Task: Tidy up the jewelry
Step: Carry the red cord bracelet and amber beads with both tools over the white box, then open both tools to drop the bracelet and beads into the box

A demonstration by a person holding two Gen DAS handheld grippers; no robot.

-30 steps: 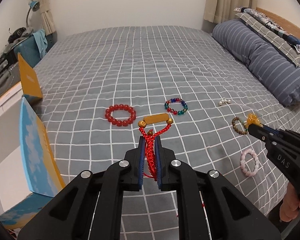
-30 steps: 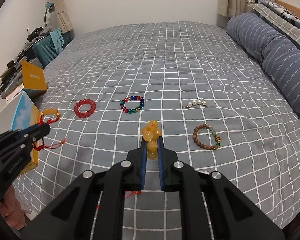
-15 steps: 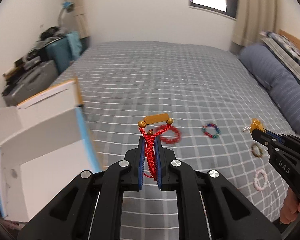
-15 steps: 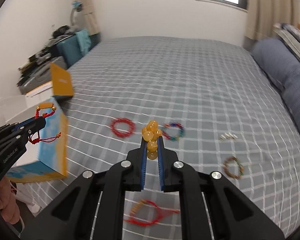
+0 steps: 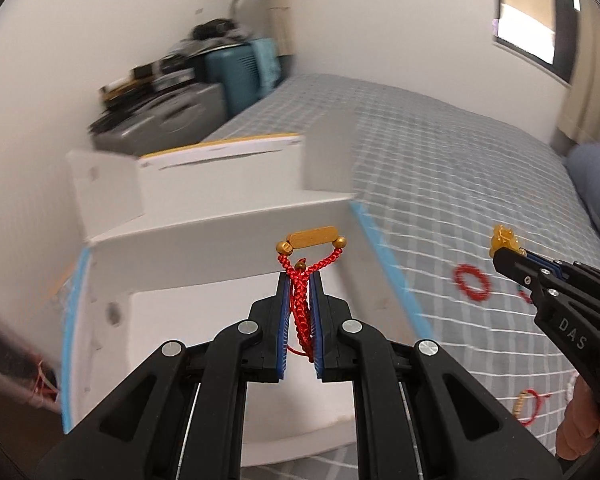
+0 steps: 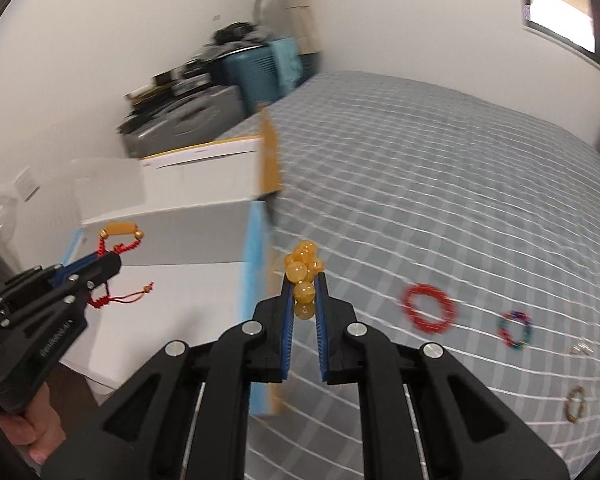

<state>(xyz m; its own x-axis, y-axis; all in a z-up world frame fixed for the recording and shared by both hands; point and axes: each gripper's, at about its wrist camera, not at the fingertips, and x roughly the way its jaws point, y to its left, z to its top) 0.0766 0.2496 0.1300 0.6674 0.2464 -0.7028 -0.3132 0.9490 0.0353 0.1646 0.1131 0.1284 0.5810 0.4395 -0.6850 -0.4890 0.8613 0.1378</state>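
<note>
My left gripper (image 5: 300, 280) is shut on a red braided cord bracelet with a gold bar (image 5: 311, 240) and holds it over the open white box (image 5: 204, 320). It also shows in the right wrist view (image 6: 120, 236). My right gripper (image 6: 304, 280) is shut on a yellow bead bracelet (image 6: 303, 266), to the right of the box, above the bed edge. It also shows in the left wrist view (image 5: 505, 242). A red bead bracelet (image 6: 429, 309), a multicolour bead bracelet (image 6: 516, 330) and a brown bead bracelet (image 6: 575, 403) lie on the grey checked bed (image 6: 440, 184).
The box has blue sides (image 6: 256, 280) and raised white flaps (image 5: 108, 192). A second red cord bracelet (image 5: 530, 406) lies on the bed near my right hand. Suitcases and clutter (image 5: 188, 92) stand against the far wall. A small pearl piece (image 6: 580, 348) lies on the bed.
Both grippers have swung left from over the bed toward the open box, each still holding its bracelet. The left gripper is now over the box interior.
</note>
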